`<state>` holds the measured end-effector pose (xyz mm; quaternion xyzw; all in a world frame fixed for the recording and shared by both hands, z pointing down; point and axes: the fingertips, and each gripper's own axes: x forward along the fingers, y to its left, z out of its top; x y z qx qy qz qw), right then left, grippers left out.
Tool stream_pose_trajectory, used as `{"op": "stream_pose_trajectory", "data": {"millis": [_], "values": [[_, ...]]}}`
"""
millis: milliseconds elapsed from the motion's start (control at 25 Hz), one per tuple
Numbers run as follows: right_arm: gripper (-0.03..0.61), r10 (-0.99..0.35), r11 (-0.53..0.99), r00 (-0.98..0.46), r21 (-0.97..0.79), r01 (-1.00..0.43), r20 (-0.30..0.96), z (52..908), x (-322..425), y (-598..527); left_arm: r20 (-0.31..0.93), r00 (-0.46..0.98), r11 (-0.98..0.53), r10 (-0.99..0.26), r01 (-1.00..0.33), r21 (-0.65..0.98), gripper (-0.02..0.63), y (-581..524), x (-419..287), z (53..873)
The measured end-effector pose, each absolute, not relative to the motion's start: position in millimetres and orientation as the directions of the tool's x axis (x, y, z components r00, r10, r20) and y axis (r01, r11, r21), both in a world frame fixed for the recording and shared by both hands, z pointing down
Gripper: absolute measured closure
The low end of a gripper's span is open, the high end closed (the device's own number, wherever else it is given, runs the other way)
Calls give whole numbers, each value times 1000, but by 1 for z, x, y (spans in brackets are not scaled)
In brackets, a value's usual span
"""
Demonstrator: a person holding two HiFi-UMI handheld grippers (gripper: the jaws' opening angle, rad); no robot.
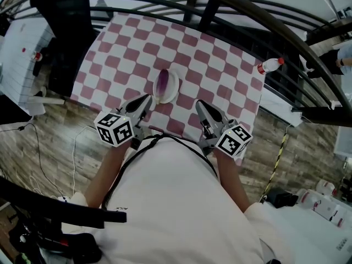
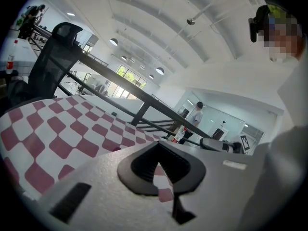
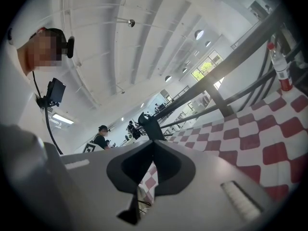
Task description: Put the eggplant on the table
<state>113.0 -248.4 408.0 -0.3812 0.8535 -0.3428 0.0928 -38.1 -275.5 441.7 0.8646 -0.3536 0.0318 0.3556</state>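
Observation:
A purple eggplant lies on a small white plate near the front edge of the table's red-and-white checkered cloth. My left gripper hovers just left of and in front of the plate, with its jaws together and nothing between them. To the right of the plate, over the cloth's front edge, my right gripper is also shut and empty. In both gripper views the jaws meet at a point, left gripper and right gripper, above the checkered cloth.
A water bottle with a red cap stands at the table's far right corner, and the bottle also shows in the right gripper view. A black chair stands at the far left. Dark railings arc past the table. Wood floor lies below.

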Motion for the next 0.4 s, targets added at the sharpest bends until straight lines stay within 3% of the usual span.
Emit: {"op": "stream_pose_trajectory", "data": {"millis": [400], "values": [[572,-704,469,-697,-646,-603,139,420,107,-250,350,744,-464,-569,-642,610,609,-274,-44,469]]}}
